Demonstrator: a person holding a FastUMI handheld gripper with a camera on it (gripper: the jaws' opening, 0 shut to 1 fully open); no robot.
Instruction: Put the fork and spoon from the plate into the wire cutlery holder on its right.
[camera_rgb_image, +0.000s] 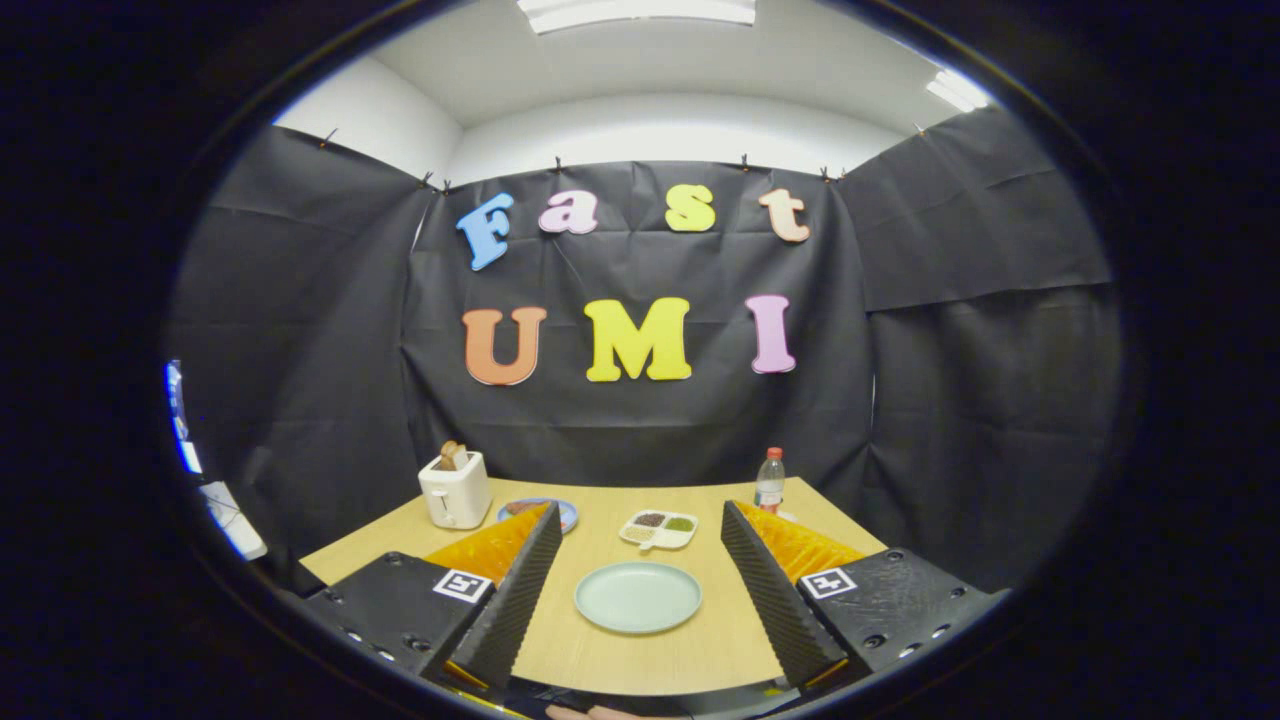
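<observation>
A round pale green plate (638, 597) lies flat on the wooden table (600, 655), and its surface looks bare. My gripper (640, 508) is open and held above the near side of the table. Its two fingers (515, 585) are spread wide to either side of the plate. The plate sits between them, a little short of their tips, and touches neither one. Nothing is held.
Beyond the fingertips, a white divided dish (658, 528) holds small portions of food. A white toaster (455, 490) with bread stands at the back left, beside a blue plate (545, 513). At the back right is a water bottle (769, 480). Black cloth walls close the booth.
</observation>
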